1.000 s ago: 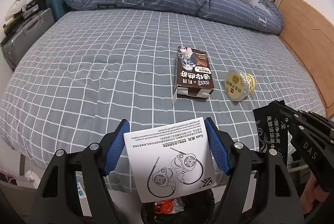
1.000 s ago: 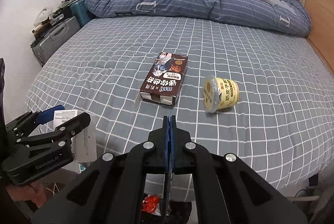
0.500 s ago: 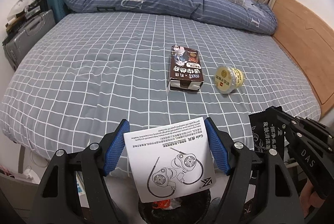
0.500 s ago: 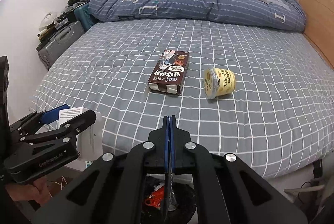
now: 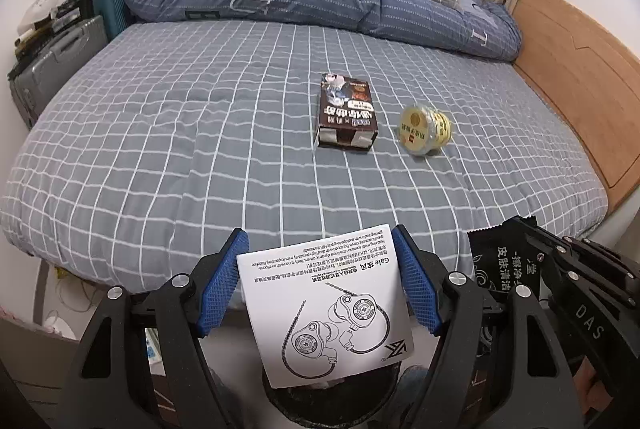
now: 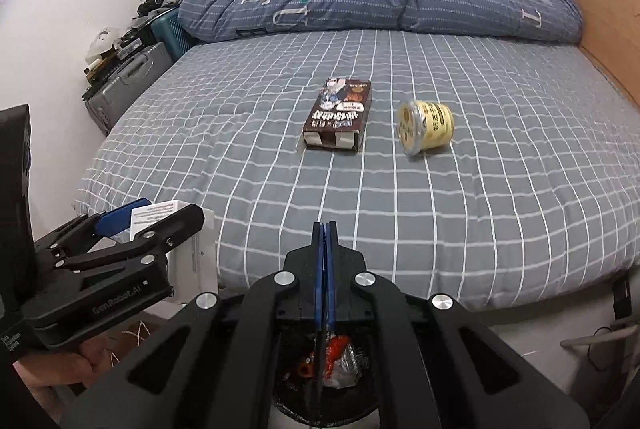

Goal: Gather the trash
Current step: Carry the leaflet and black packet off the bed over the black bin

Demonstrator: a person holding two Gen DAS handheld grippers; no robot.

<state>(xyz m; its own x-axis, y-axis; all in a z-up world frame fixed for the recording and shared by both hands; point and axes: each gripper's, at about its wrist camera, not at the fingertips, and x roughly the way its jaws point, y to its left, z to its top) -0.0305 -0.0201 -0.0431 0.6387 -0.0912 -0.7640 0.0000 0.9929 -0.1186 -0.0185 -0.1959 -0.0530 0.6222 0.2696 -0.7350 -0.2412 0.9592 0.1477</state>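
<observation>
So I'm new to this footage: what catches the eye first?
The white leaflet gripped in the left tool, poised over a dark bin. The right tool is shut on a black wrapper. On the checked bed lie a brown box and a yellow cup, side by side.

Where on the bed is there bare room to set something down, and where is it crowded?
Free: the wide left stretch of the sheet between the brown box and the suitcases, and the near strip between the box and the bed's front edge. Crowded: the middle, where box and yellow cup lie apart but close together, and the far end under the duvet.
</observation>
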